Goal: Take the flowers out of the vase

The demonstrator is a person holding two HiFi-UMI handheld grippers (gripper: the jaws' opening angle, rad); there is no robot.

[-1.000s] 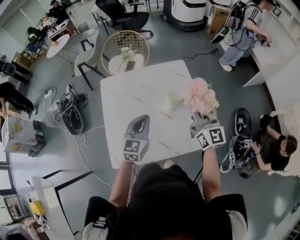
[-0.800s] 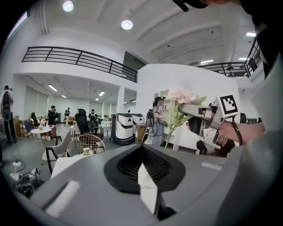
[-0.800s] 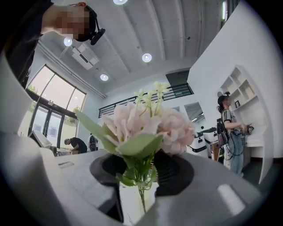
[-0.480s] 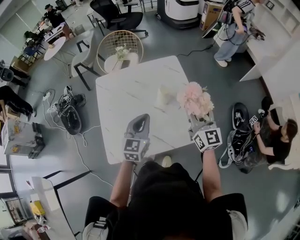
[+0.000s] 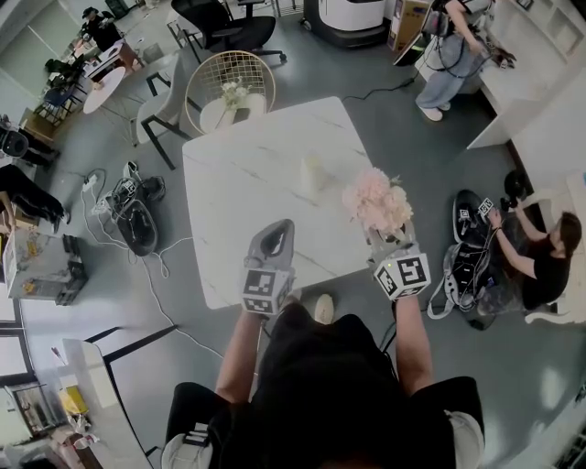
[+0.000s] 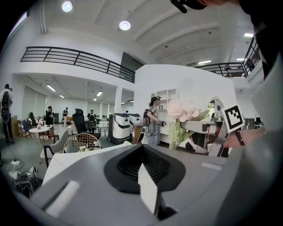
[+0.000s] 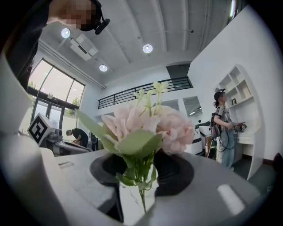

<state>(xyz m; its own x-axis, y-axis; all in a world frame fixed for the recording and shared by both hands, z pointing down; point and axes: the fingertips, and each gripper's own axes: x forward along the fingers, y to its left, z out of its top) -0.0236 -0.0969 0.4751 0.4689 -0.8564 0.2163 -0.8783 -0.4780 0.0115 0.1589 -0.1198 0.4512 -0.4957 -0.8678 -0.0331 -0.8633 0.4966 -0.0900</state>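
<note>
The right gripper [image 5: 388, 240] holds the flowers [image 5: 374, 199] by their thin stem, jaws narrow, right of the vase [image 5: 314, 172] and well apart from it. The left gripper [image 5: 275, 234] is empty, jaws together. I think it is best to lower the flowers slowly on the table [image 5: 240, 188], not squeezing harder

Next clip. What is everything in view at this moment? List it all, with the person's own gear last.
flowers: one bunch, pale pink with green leaves, over the table's right edge, out of the vase
vase: one, pale, standing on the table, apart from the flowers
table: one, white marble-look, centre
round wire-frame stand: one, pale, beyond the table's far-left corner
office chair: one, black, far side
bags: dark, on the floor left of the table
bystanders: one standing far right, one sitting on the floor at right
left gripper: grey, shut, empty
right gripper: grey, shut on the flower stems
</note>
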